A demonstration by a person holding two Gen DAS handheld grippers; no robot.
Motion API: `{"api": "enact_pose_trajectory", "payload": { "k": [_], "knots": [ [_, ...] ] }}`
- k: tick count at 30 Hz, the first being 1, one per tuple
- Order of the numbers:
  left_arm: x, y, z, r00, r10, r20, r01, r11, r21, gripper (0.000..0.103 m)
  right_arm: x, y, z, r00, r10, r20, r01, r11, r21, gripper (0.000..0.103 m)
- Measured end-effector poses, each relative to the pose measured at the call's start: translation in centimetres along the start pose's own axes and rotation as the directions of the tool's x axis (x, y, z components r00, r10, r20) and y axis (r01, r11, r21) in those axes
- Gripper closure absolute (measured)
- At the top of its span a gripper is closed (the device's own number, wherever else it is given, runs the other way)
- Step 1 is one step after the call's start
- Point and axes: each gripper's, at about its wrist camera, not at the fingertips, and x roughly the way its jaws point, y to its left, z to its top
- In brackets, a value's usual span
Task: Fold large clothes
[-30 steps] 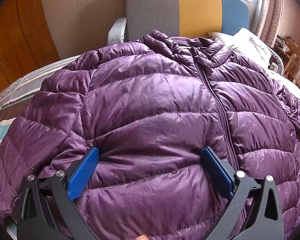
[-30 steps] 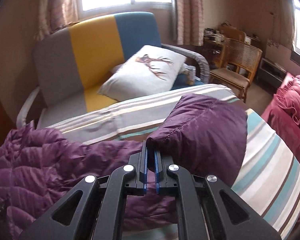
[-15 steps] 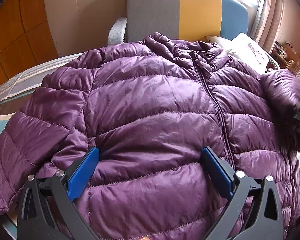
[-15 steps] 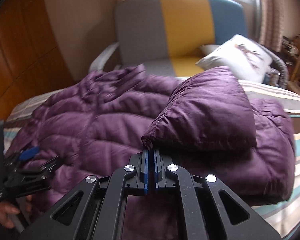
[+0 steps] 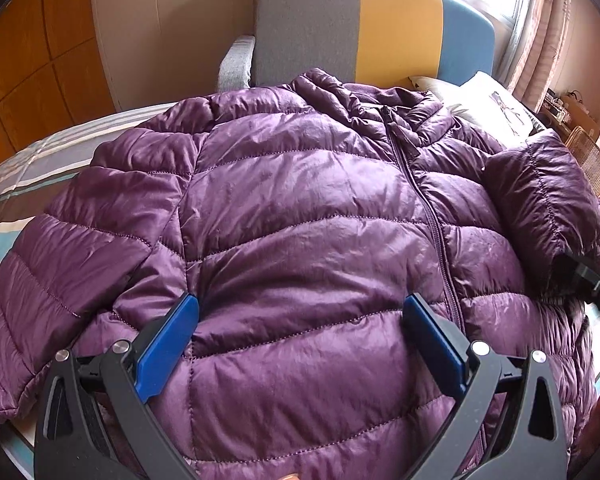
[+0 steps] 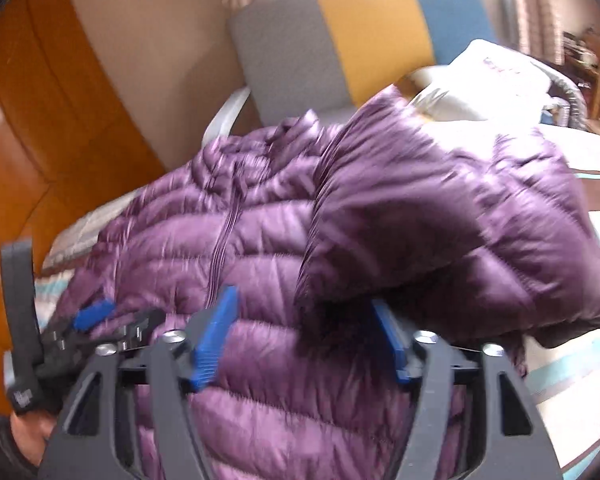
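Observation:
A purple quilted down jacket (image 5: 300, 220) lies front up, zipped, on a striped bed (image 5: 16, 168). Its right sleeve (image 5: 540, 200) is folded over onto the chest; in the right wrist view the sleeve (image 6: 452, 216) lies just ahead of my fingers. My left gripper (image 5: 300, 316) is open, its blue pads pressed on the jacket's lower front. My right gripper (image 6: 304, 316) is open, the sleeve cuff lying loose between its pads. The left gripper (image 6: 96, 316) also shows at the left of the right wrist view.
A grey, yellow and blue armchair (image 5: 380, 28) stands behind the bed with a white pillow (image 5: 496, 104) on it. A wooden wardrobe (image 5: 24, 52) is at the left. A wicker chair (image 5: 592, 160) and a curtained window are at the right.
My right gripper carried the sleeve leftward over the jacket's chest, then opened and let it go. My left gripper has stayed open in place on the lower front.

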Motion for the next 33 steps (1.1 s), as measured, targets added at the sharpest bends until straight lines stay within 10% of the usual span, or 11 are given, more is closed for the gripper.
{"api": "enact_pose_trajectory", "payload": {
  "k": [5, 10, 22, 29, 33],
  "knots": [
    [-0.8, 0.4, -0.2, 1.0, -0.016, 0.017, 0.016, 1.0, -0.015, 0.002, 0.7, 0.1, 2.2, 0.999, 0.008, 0.053, -0.011, 0.998, 0.058, 0.029],
    [-1.6, 0.9, -0.2, 0.998, -0.052, 0.031, 0.053, 0.999, -0.014, 0.002, 1.7, 2.4, 3.2, 0.978, 0.209, -0.011, -0.209, 0.978, -0.011, 0.03],
    [-1.9, -2.0, 2.3, 0.978, -0.208, 0.011, 0.209, 0.978, -0.027, 0.024, -3.0, -1.3, 2.2, 0.995, -0.006, 0.099, 0.005, 1.0, 0.015, 0.03],
    [0.2, -4.1, 3.4, 0.969, -0.238, -0.061, 0.237, 0.971, -0.024, 0.083, -5.5, -4.5, 3.1, 0.977, -0.122, 0.174, 0.107, 0.99, 0.092, 0.029],
    [-0.8, -3.1, 3.4, 0.973, -0.23, -0.005, 0.23, 0.973, -0.031, 0.096, -6.5, -7.0, 3.3, 0.956, -0.206, 0.207, 0.171, 0.97, 0.175, 0.029]
  ]
}}
